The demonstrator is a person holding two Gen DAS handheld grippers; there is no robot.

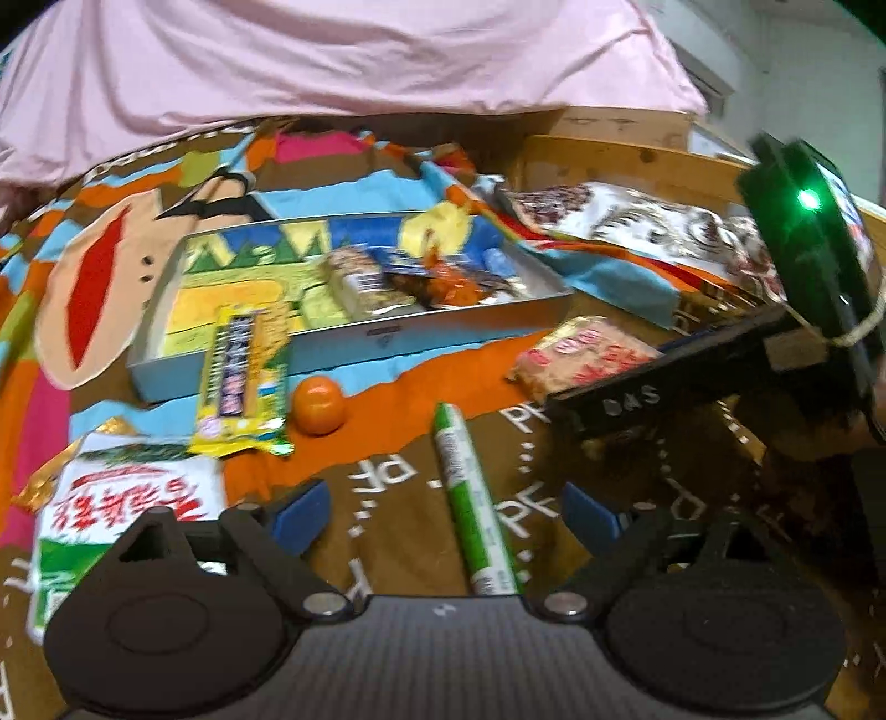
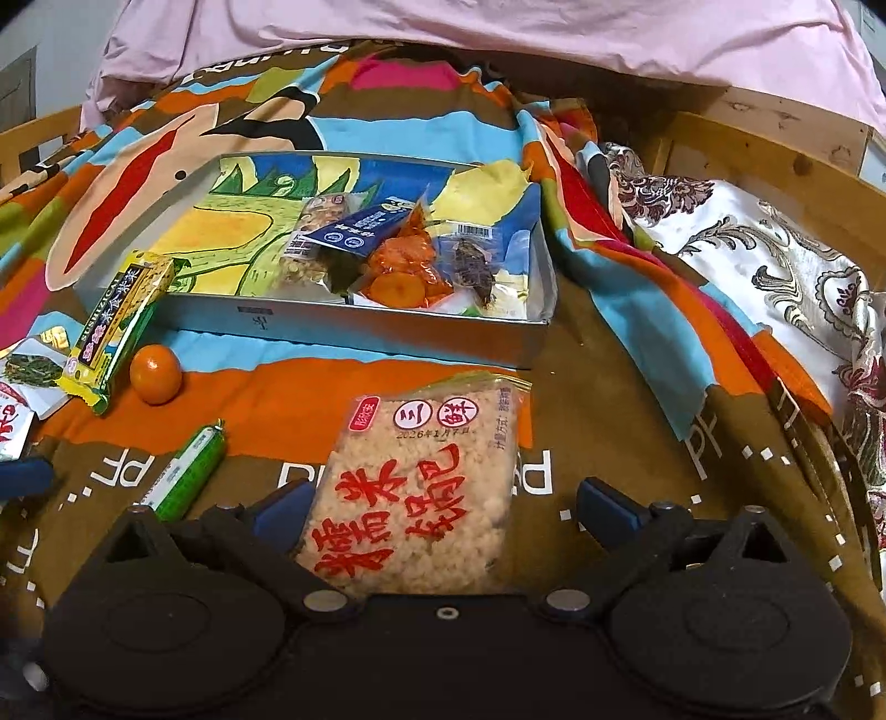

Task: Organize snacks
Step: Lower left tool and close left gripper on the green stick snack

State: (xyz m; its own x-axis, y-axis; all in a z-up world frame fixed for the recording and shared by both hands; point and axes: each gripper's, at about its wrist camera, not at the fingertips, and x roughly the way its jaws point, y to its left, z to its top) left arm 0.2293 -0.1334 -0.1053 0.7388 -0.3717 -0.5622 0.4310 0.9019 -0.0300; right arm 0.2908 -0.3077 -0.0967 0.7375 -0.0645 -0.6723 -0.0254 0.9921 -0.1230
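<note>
Left gripper (image 1: 437, 512): we see it tilted downward over the cloth, its jaws standing wide apart with nothing pressed between them; the green stick snack (image 1: 470, 498) lies on the cloth in the gap, touching neither blue pad.
Right gripper (image 2: 443, 512): we see it angled down toward the tin, jaws spread wide; the rice cracker packet (image 2: 421, 487) lies flat between them. Its left edge sits right at the left pad (image 2: 285, 512), though we cannot tell whether they touch; the right pad stands clear of it.
Right gripper seen from the left view: its black body (image 1: 720, 365) reaches in from the right, over the near edge of the rice cracker packet (image 1: 581, 354).
Tin (image 2: 360, 332): a shallow metal box with a bright printed floor, our landmark; several wrapped snacks (image 2: 398, 260) are piled in its right half.
Yellow bar (image 2: 116, 332): leaning on the tin's front-left corner.
Orange (image 2: 156, 374): in front of the tin, just beside the yellow bar.
White and green packet (image 1: 127, 509): well left of the tin's front, near the left jaw.
Surface: a colourful patterned cloth (image 2: 332, 399) spread under everything.
Room: pink fabric (image 2: 498, 33) beyond the tin, a floral cloth (image 2: 747, 249) and wooden boards (image 2: 775, 138) to its right.
</note>
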